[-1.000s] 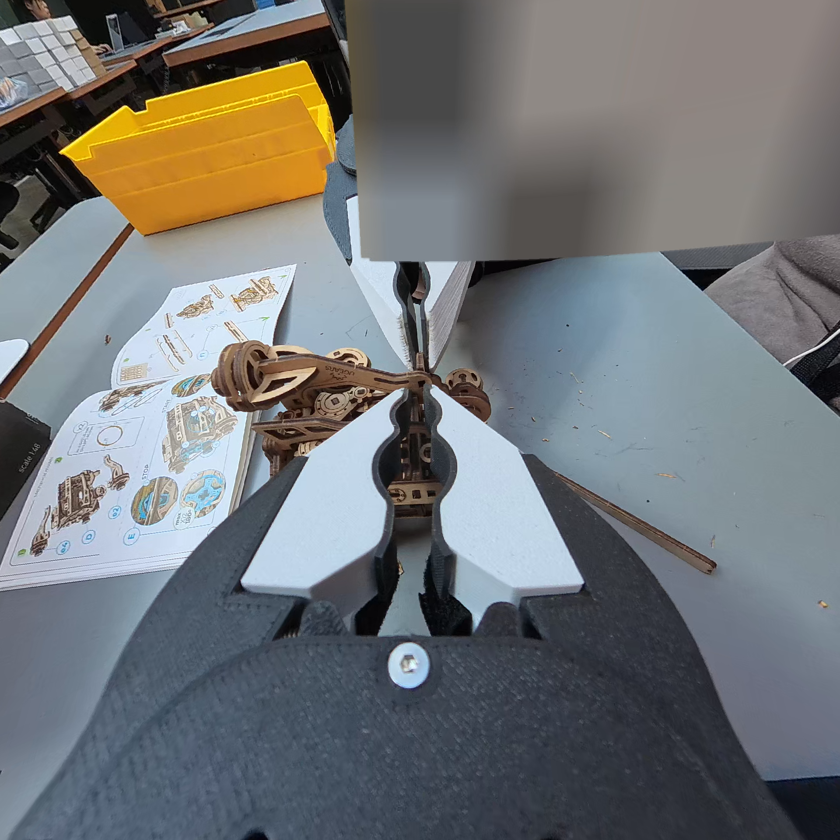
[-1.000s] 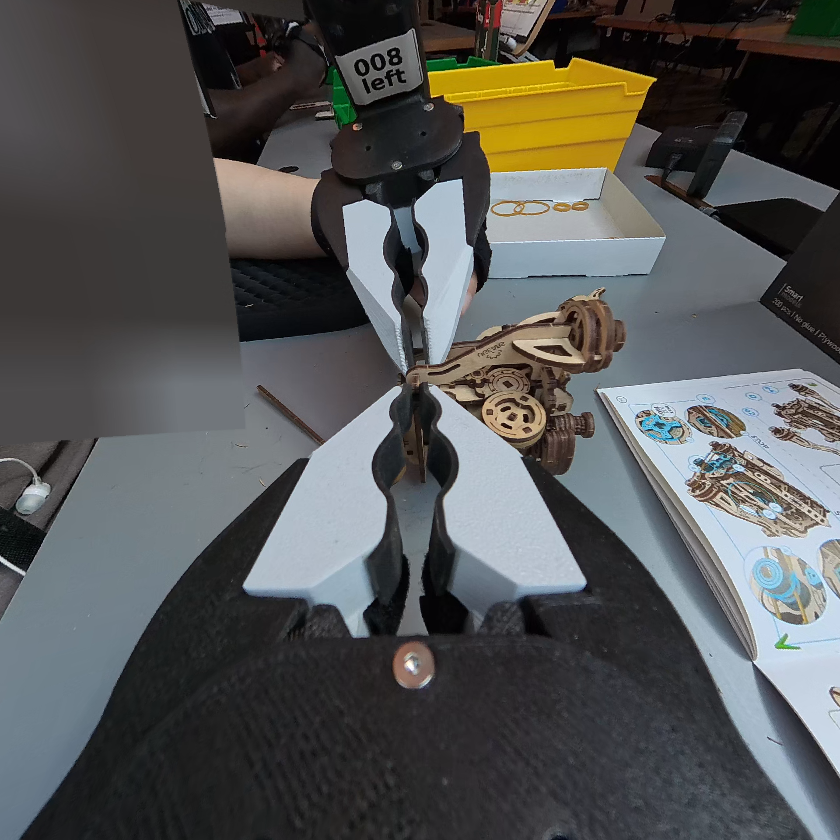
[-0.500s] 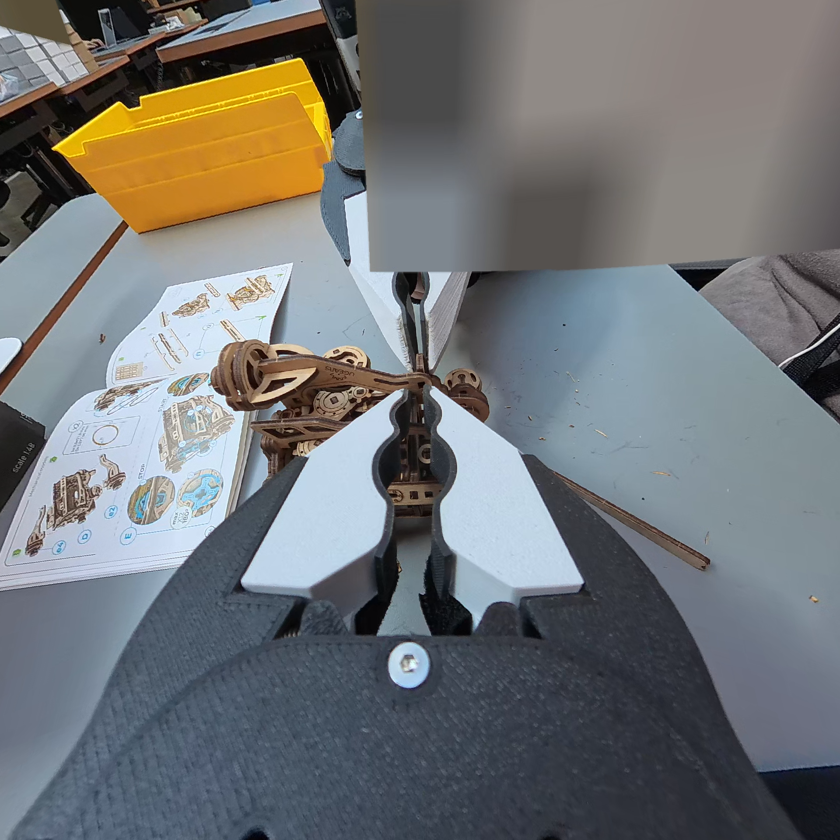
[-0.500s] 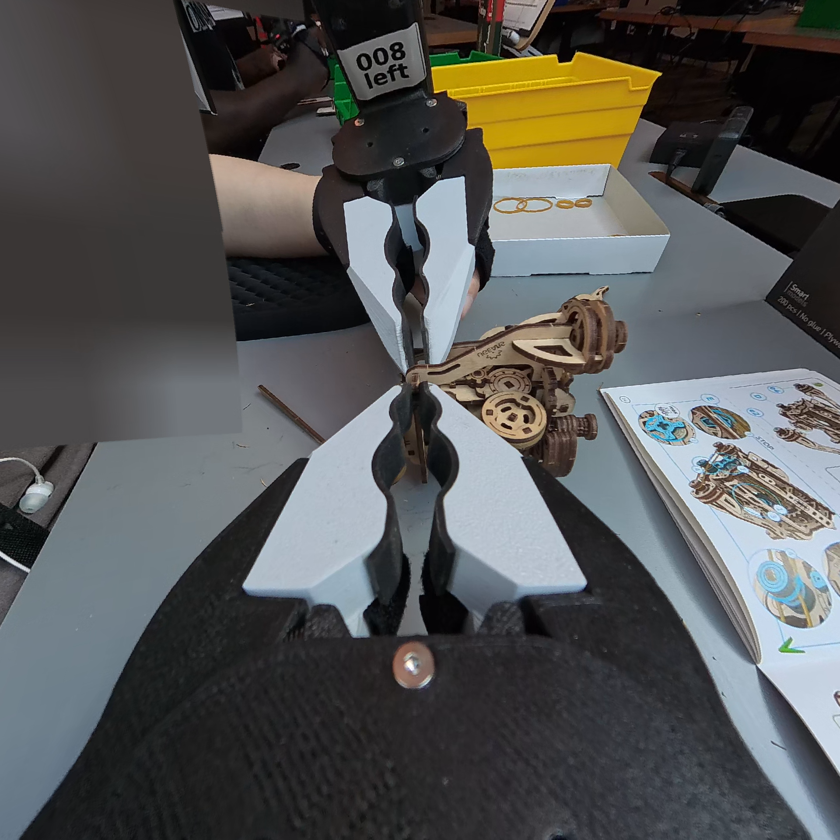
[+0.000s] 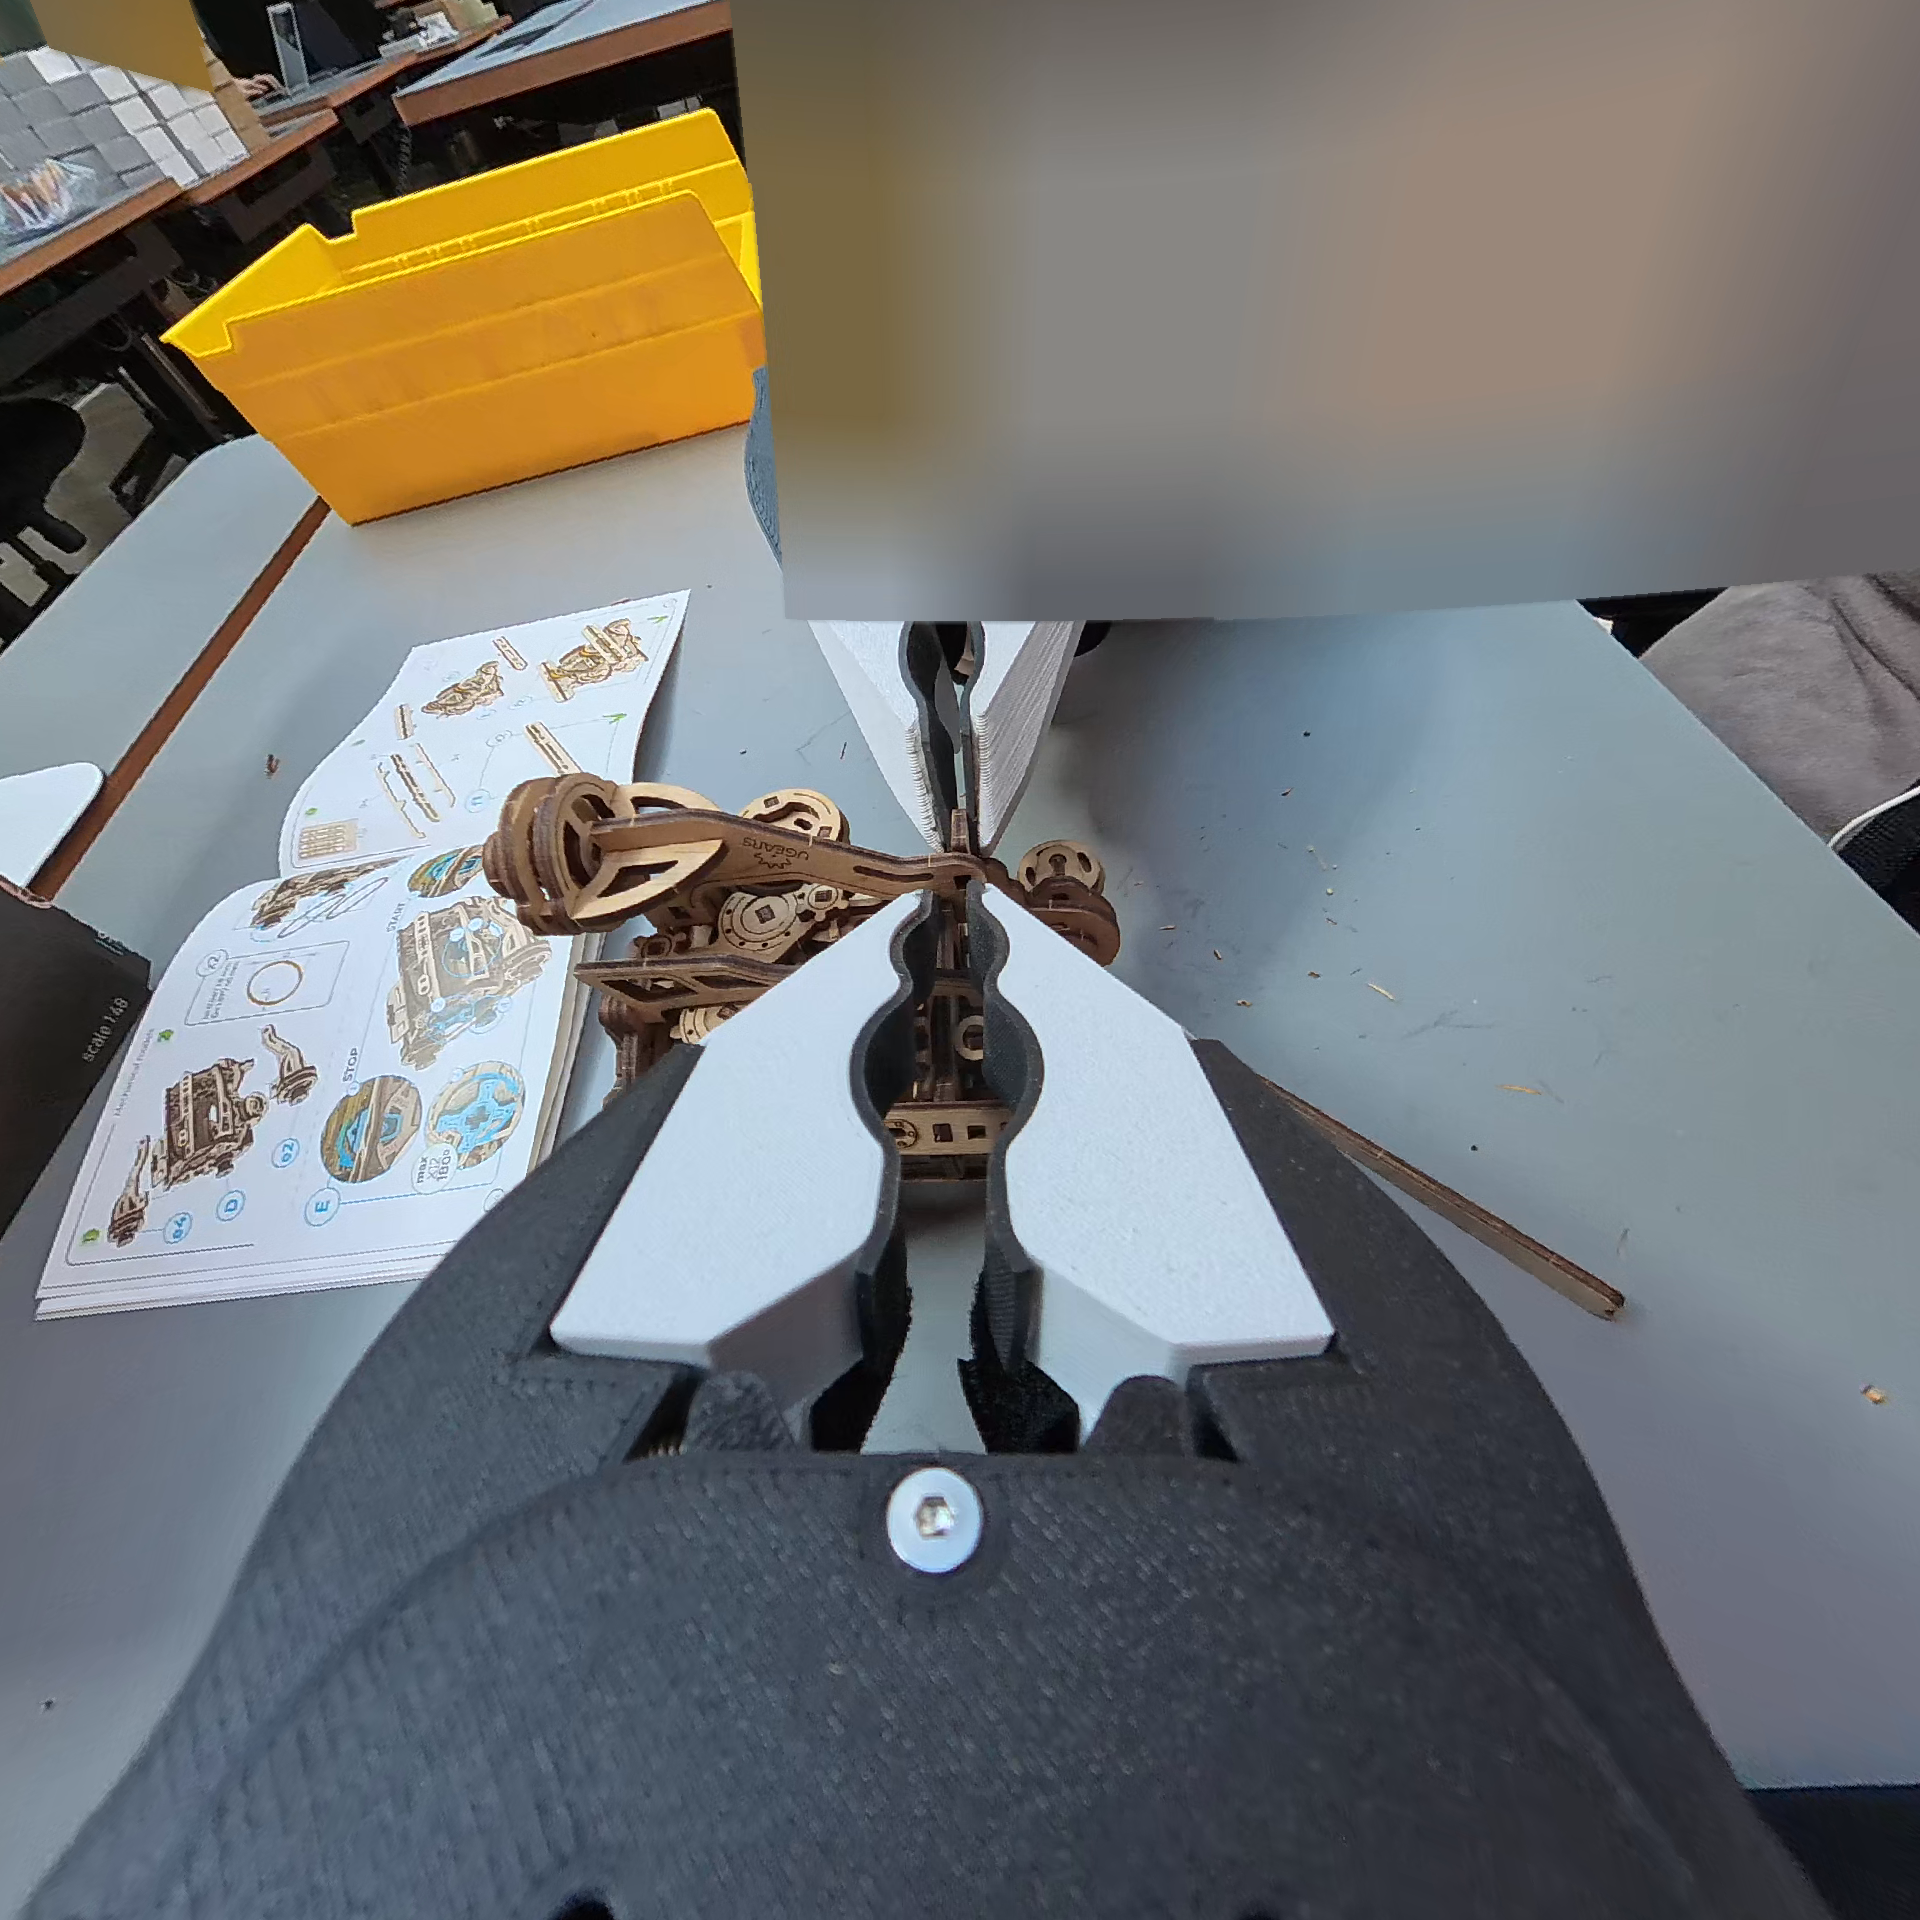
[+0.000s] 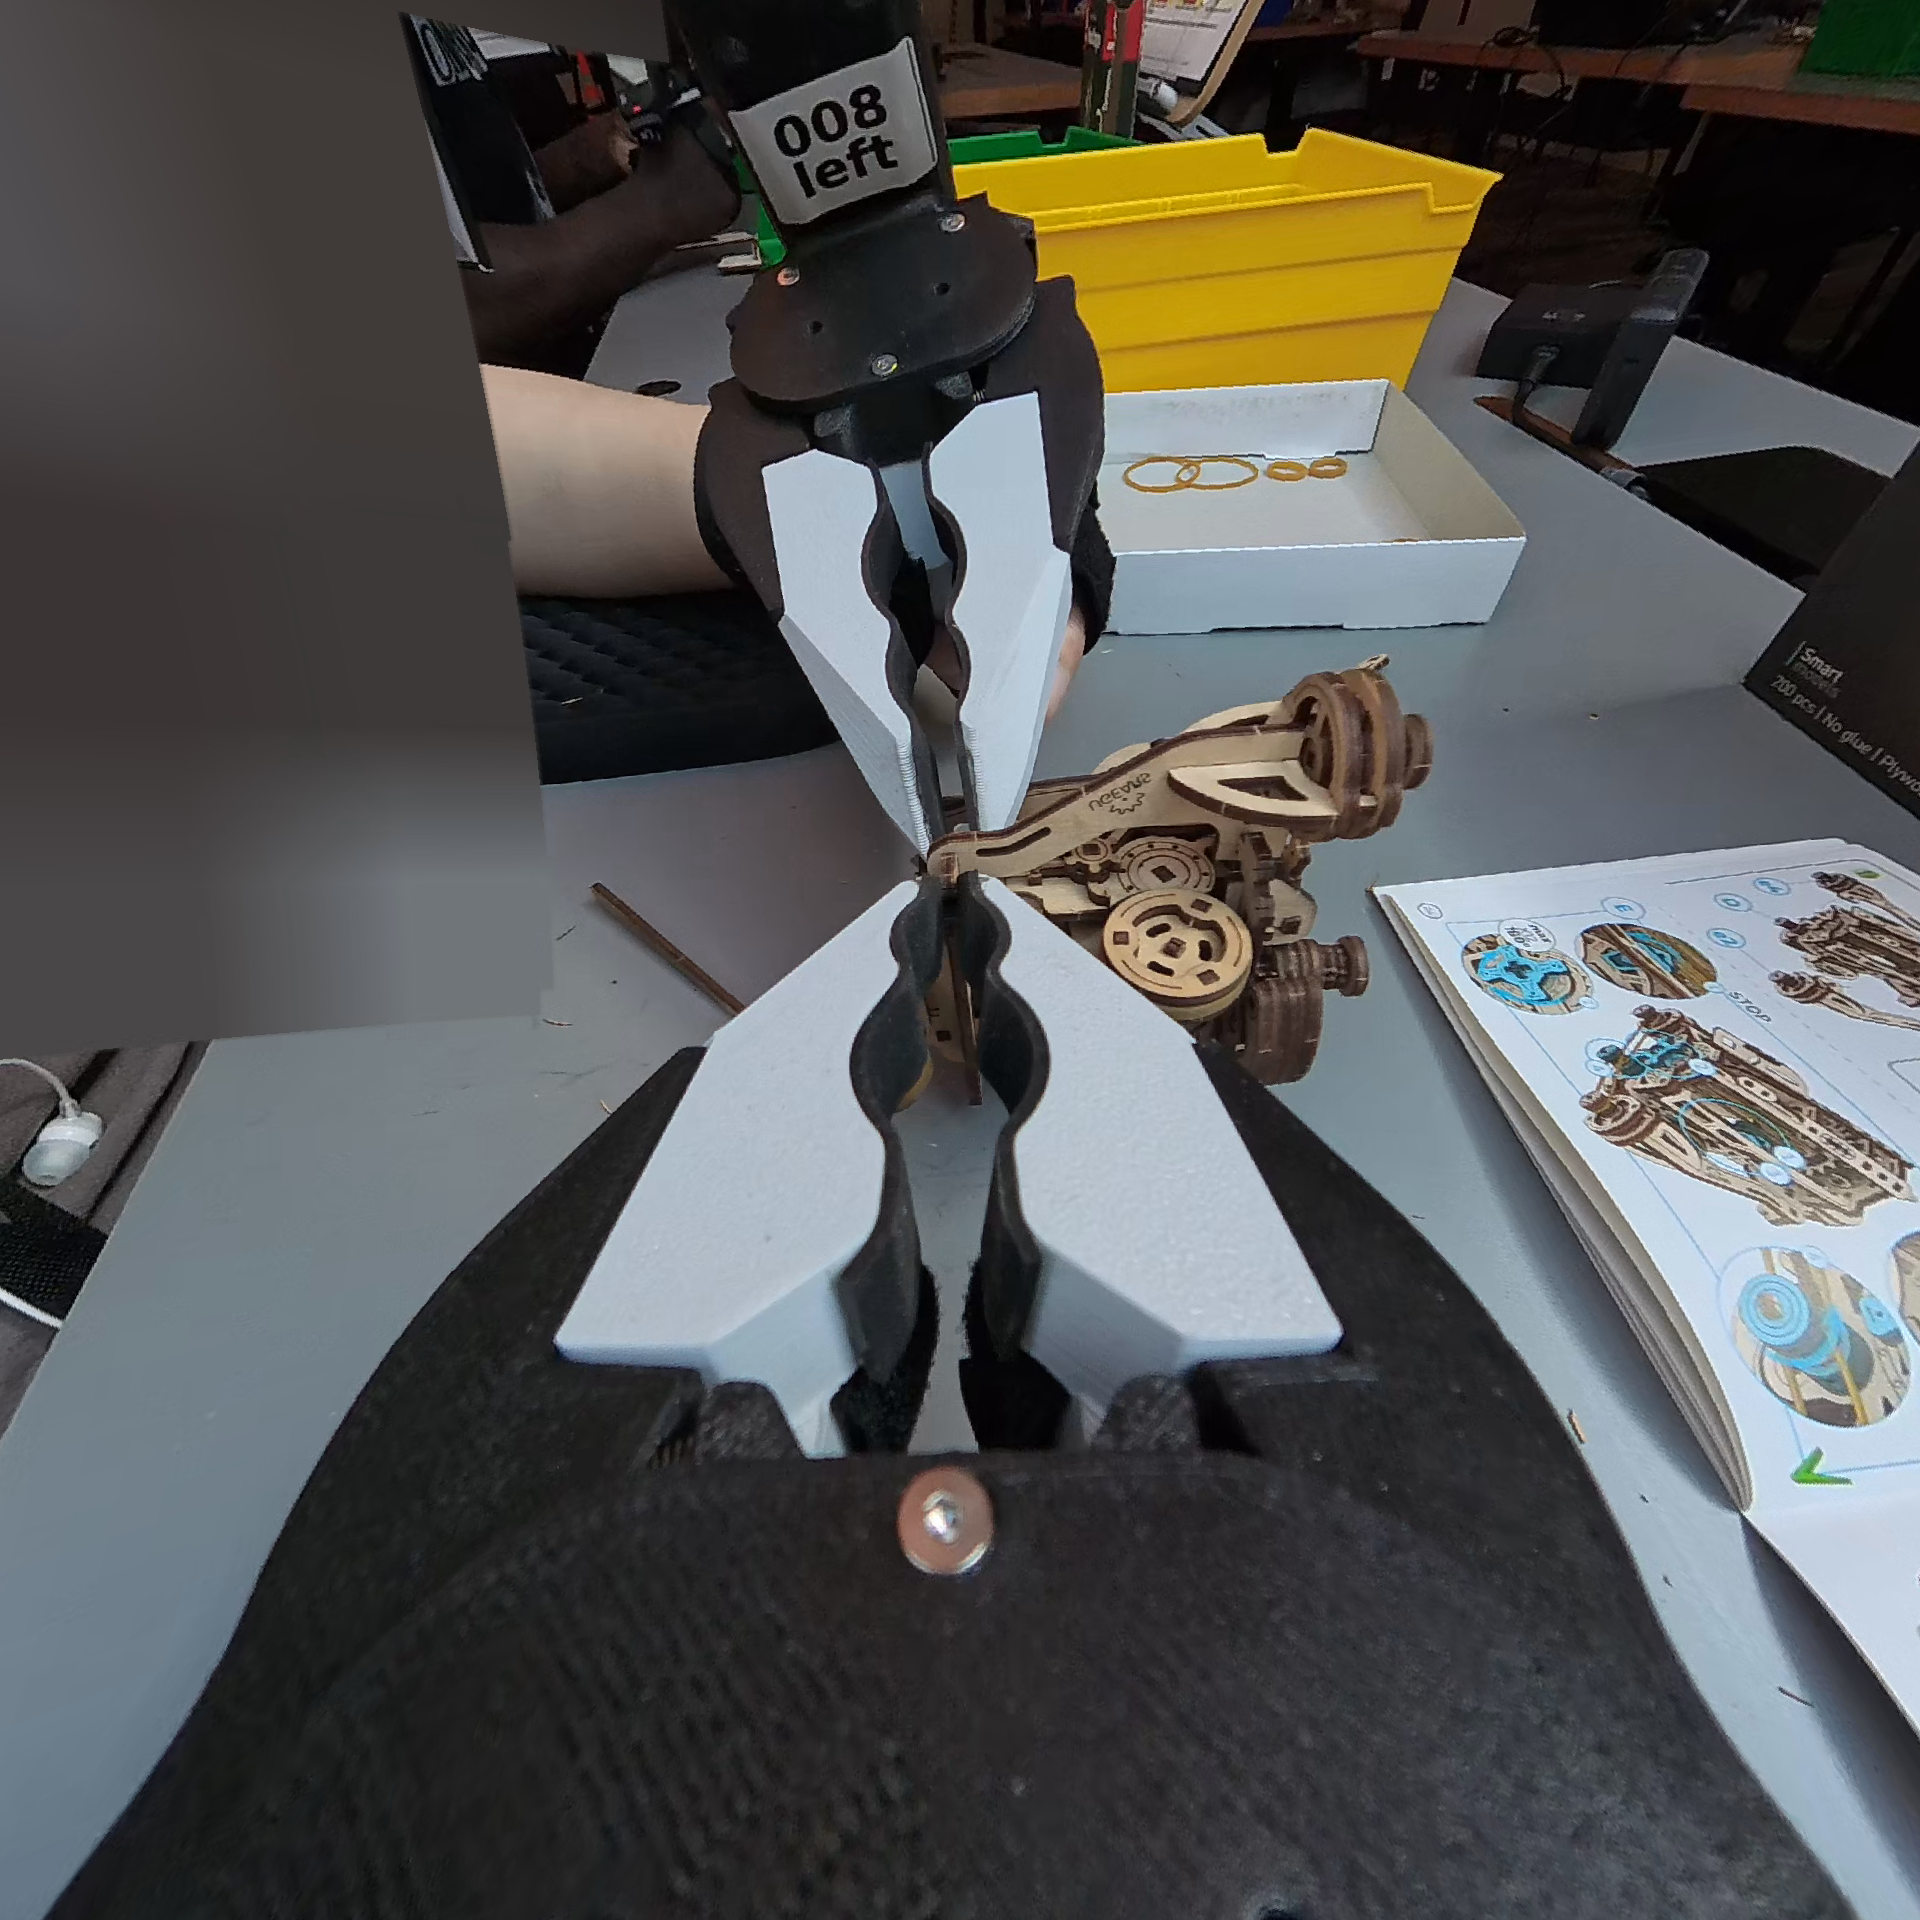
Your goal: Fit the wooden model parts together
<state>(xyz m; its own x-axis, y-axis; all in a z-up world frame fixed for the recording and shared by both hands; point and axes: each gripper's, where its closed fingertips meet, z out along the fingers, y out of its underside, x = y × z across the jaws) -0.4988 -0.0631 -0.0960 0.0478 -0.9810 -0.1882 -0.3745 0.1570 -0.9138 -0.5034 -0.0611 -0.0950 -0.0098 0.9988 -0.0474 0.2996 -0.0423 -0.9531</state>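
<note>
Nothing has shifted: both tongs stay pinched at the wooden model's arm tip.
Left tongs point(image 5: 945, 894) and right tongs point(image 6: 948, 894) meet tip to tip, each clamped on the wooden model point(image 6: 1174, 894) mid-bench point(image 5: 1455, 831), beside the booklet point(image 5: 343, 997).

Lettering on wooden model point(image 5: 769, 862), booklet point(image 5: 312, 1039), box point(image 6: 1849, 675)

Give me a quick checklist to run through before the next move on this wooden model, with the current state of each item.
1. Left gripper closed at the arm's end: ok.
2. Right gripper closed on a thin wooden part: ok.
3. Both tips meet at the end of the long arm: ok.
4. Part fully seated in its slot: cannot tell.
5. Wooden model resting on the table: ok.
6. Instruction booklet open nearby: ok.
</note>
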